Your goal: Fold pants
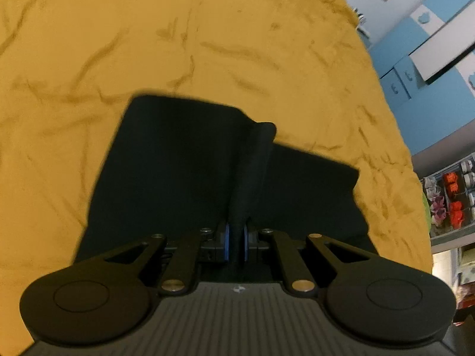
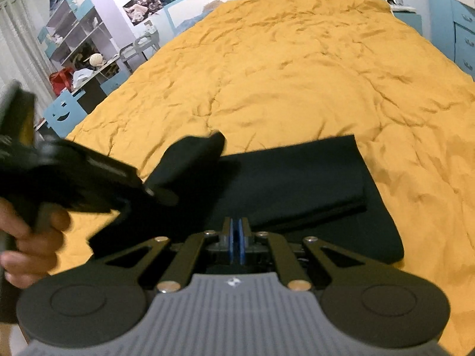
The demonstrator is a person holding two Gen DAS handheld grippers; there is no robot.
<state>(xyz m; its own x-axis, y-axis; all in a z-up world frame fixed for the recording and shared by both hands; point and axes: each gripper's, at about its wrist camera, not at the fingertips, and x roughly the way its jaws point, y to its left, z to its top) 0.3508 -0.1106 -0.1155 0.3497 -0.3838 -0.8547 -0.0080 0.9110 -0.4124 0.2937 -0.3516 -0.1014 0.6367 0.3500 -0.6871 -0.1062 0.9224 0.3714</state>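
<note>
The black pants (image 1: 178, 160) lie partly folded on the yellow bedspread (image 1: 207, 29). My left gripper (image 1: 236, 238) is shut on a raised ridge of the pants' near edge, which runs up between the blue pads. In the right wrist view the pants (image 2: 297, 178) show a folded layer on top. My right gripper (image 2: 236, 237) is shut over the pants' near edge; the pads meet, and cloth between them is hard to tell. The left gripper (image 2: 166, 190) shows at the left, held by a hand, with a lifted flap of pants beyond it.
The bedspread (image 2: 282, 74) fills most of both views. Blue drawers (image 1: 400, 80) and a shelf with small items (image 1: 451, 195) stand to the right. Shelves and a cluttered desk (image 2: 80, 59) stand to the left of the bed.
</note>
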